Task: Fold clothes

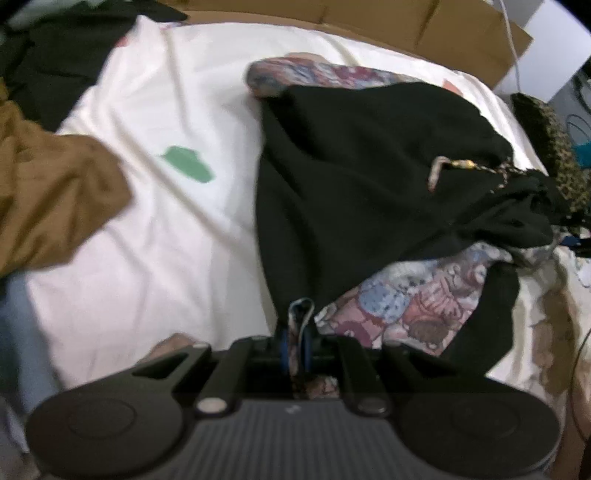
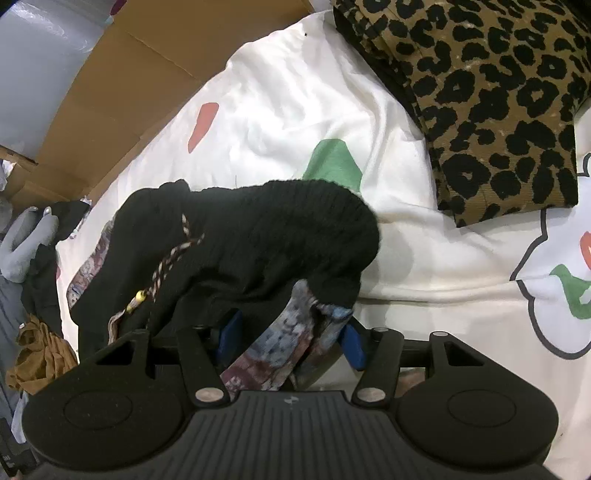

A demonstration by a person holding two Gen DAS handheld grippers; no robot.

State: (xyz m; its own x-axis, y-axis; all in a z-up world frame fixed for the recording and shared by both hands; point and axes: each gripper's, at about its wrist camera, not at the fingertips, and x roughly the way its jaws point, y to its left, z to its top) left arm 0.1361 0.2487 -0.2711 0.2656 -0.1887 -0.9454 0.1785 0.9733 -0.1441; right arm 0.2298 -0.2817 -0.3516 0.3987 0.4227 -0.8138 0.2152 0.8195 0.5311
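A black garment (image 1: 369,166) with a floral lining (image 1: 406,302) lies bunched on the white bed sheet (image 1: 166,221). My left gripper (image 1: 295,345) is shut on a thin strip of the floral hem, and the fabric stretches away from its pads. In the right wrist view the same garment (image 2: 258,229) hangs raised over my right gripper (image 2: 291,339). That gripper's blue pads (image 2: 352,343) stand apart, pressed on a thick bunch of floral fabric. A braided drawstring with a gold bead (image 2: 162,273) dangles from the black cloth.
A leopard-print cushion (image 2: 480,110) lies at the sheet's far right. A brown garment (image 1: 48,192) and dark clothes (image 1: 55,55) lie at the left of the bed. Cardboard (image 1: 406,22) runs along the far edge. Grey cloth (image 2: 26,240) lies beyond the bed.
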